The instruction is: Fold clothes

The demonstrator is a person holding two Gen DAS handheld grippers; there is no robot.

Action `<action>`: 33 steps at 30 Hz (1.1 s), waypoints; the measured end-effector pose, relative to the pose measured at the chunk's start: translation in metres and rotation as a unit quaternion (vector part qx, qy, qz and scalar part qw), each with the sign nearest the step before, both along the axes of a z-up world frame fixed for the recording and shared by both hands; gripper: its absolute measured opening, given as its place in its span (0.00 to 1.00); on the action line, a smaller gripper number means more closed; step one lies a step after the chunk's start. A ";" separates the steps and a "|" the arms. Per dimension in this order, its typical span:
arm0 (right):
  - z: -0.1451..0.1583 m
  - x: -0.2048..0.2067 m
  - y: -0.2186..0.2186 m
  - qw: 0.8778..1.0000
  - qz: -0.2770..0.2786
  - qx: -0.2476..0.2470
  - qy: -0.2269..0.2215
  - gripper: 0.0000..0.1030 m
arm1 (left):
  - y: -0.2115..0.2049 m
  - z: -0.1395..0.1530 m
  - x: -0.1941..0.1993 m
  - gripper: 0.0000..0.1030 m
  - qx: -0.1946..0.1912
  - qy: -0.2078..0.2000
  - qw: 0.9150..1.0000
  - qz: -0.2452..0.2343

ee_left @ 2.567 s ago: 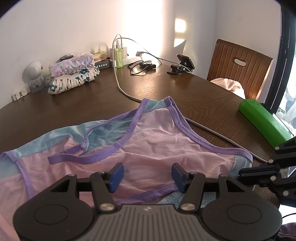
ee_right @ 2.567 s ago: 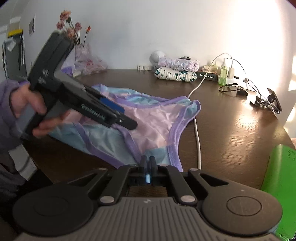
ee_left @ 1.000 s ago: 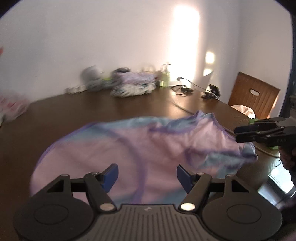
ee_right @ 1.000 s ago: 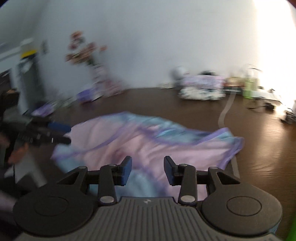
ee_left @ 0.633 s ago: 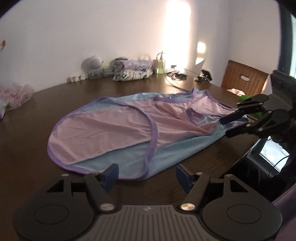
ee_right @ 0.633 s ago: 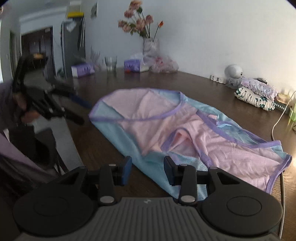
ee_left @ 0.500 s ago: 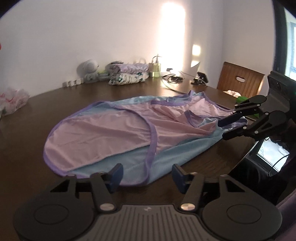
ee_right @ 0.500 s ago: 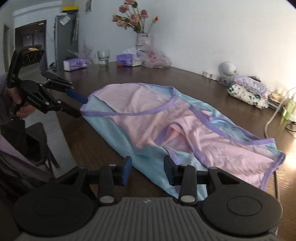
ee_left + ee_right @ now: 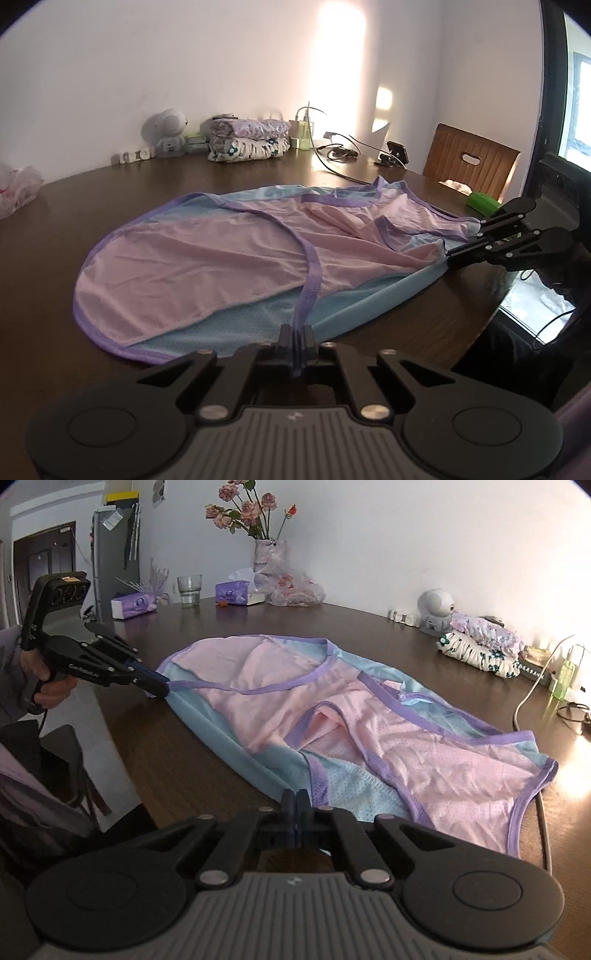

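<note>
Both jaws have just closed: your left gripper point(image 9: 295, 338) and right gripper point(image 9: 294, 805) pinch the light, limp, slippery mesh garment point(image 9: 229, 254) by its hem at the tabletop's point(image 9: 55, 236) near edge; keep hold of the purple binding

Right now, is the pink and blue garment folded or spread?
Spread: the pink and blue garment lies mostly flat, wrinkled, across the table, not yet folded.

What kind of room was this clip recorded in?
Most likely a home dining or living area. A large dark wooden table holds a vase of flowers, a drinking glass and tissue packs; a wooden chair stands at it, and a fridge-like cabinet stands by a doorway.
</note>
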State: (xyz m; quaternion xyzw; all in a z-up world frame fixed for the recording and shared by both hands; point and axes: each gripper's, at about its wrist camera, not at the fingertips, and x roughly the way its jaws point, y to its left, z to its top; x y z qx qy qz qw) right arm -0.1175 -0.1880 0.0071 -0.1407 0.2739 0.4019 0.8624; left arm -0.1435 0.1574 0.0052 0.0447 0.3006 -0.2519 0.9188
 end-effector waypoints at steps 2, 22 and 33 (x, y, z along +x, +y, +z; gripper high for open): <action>0.003 -0.003 -0.007 1.000 0.002 0.013 0.001 0.01 | 0.003 0.006 -0.005 0.02 -0.013 -0.004 1.000 0.004; 0.038 0.087 -0.029 0.986 -0.155 0.050 -0.024 0.36 | 0.032 0.041 0.100 0.49 0.040 -0.046 0.996 0.066; 0.018 0.032 -0.072 0.993 -0.115 -0.005 -0.008 0.41 | 0.085 0.012 0.108 0.60 -0.065 0.048 0.990 0.117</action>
